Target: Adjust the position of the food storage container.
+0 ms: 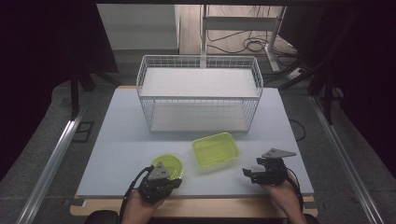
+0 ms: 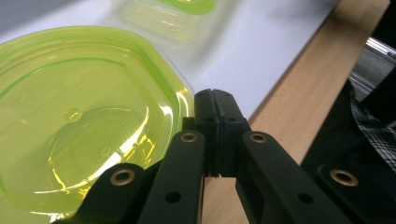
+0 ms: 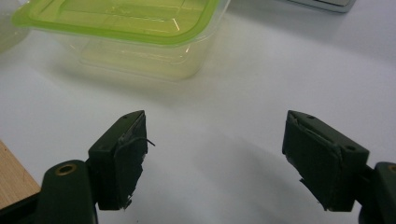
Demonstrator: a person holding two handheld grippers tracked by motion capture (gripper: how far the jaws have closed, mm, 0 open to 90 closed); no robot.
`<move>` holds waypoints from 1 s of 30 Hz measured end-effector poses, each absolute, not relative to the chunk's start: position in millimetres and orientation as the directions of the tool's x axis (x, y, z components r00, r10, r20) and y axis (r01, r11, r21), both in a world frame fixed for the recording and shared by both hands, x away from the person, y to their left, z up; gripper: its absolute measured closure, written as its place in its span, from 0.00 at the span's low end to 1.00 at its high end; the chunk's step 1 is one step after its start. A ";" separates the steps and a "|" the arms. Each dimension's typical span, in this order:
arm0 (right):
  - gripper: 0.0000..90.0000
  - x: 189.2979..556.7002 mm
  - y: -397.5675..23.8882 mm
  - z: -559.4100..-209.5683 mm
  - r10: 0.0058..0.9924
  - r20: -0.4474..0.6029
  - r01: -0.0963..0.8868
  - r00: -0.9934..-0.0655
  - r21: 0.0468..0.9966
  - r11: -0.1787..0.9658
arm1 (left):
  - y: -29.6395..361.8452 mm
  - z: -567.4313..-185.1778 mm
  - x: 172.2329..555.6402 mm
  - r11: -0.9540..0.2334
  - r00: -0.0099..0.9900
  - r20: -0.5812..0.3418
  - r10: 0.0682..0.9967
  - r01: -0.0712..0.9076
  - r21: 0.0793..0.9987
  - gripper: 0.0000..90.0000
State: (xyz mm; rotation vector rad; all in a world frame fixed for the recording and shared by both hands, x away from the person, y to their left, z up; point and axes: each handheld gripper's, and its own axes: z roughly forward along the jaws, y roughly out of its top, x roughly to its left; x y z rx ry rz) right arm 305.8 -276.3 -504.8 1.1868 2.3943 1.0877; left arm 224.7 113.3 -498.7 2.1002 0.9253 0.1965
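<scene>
No brand, label or writing can be read on any thing here. On the white table (image 1: 116,140) a white wire basket (image 1: 200,93) stands at the far side. In front of it is a square container with a green lid (image 1: 215,149), and just left of it lies a round green container (image 1: 168,166) near the front edge. The left gripper (image 1: 173,183) is clenched with nothing between its jaws; in the left gripper view its tips are just beside the rim of the round green container (image 2: 84,116), at the table edge. The right gripper (image 1: 248,174) is released, its jaws wide over bare table, near the square container with a green lid (image 3: 126,28). The far top of that container is cut off there.
</scene>
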 end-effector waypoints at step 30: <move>0.29 305.1 -270.7 -504.6 0.755 0.133 0.592 -0.642 0.711 0.379 | 179.0 -501.5 268.4 -0.271 0.549 -0.155 0.821 0.614 0.741 1.00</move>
